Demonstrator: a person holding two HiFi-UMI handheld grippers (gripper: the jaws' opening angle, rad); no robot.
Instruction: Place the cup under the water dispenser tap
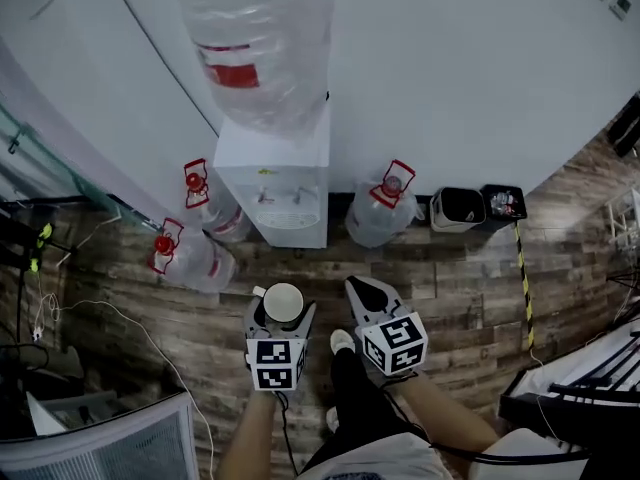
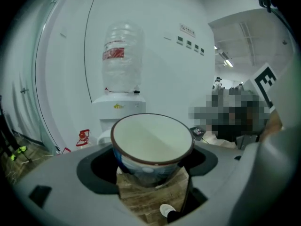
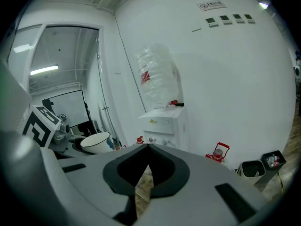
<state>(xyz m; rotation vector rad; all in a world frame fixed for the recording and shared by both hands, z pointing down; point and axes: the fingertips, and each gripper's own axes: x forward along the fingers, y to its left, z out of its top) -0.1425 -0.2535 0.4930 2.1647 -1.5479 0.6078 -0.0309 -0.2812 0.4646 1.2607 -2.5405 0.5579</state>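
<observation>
Left gripper (image 1: 281, 320) clamped on cup (image 2: 151, 142), which sits upright between its jaws, mouth up, inside white. Right gripper (image 3: 148, 148) just beside it on the right, jaws together, nothing held. Ahead of both, apart from cup: water dispenser (image 1: 283, 183) on wood floor (image 1: 450, 278), taps (image 1: 280, 197) facing the grippers, big bottle (image 1: 255, 38) on top, against white wall (image 1: 480, 68)

Office-like workroom — water dispenser (image 1: 283, 183), spare bottles (image 1: 383, 213), waste bins (image 1: 457, 208), plank floor (image 1: 470, 288).
</observation>
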